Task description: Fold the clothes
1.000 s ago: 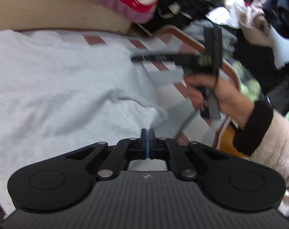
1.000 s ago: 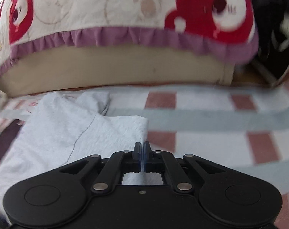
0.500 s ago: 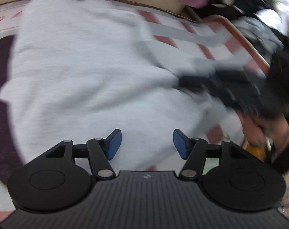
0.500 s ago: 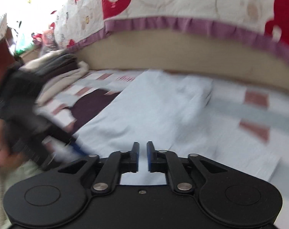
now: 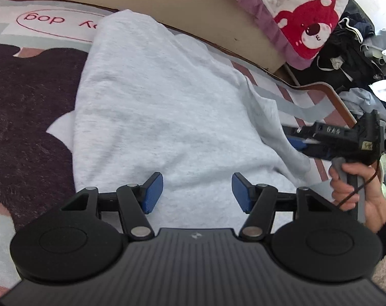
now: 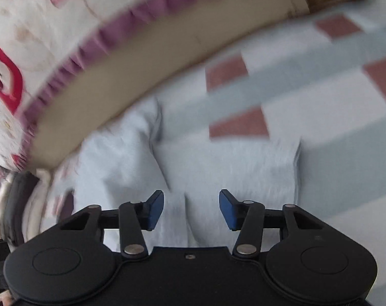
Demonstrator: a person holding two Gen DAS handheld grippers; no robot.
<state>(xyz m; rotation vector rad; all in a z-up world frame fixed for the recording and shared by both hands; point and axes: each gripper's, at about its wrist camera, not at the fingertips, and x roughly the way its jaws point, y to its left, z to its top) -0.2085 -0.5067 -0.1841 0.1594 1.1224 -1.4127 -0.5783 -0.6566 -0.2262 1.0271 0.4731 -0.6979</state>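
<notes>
A light grey garment (image 5: 167, 102) lies spread flat on a patterned blanket (image 5: 27, 107). My left gripper (image 5: 196, 193) hovers over its near edge, open, with only cloth below the blue pads. At the garment's right edge a hand (image 5: 353, 186) holds my right gripper (image 5: 295, 140). In the right wrist view, which is blurred, the right gripper (image 6: 191, 209) is over a folded part of the garment (image 6: 231, 165). Its jaws are opening, and a crease of cloth lies beneath them without being pinched.
A bed's beige side (image 5: 218, 12) and a quilt with red bears and a purple frill (image 5: 307, 25) border the far edge. Dark clothes (image 5: 346, 51) are piled at the right behind a curved wooden rim (image 5: 333, 97). Stacked folded clothes (image 6: 14, 204) sit at the left.
Both grippers were shut a second ago and now stand open. The left view has swung out over the garment. The right gripper has rolled and dropped toward the cloth.
</notes>
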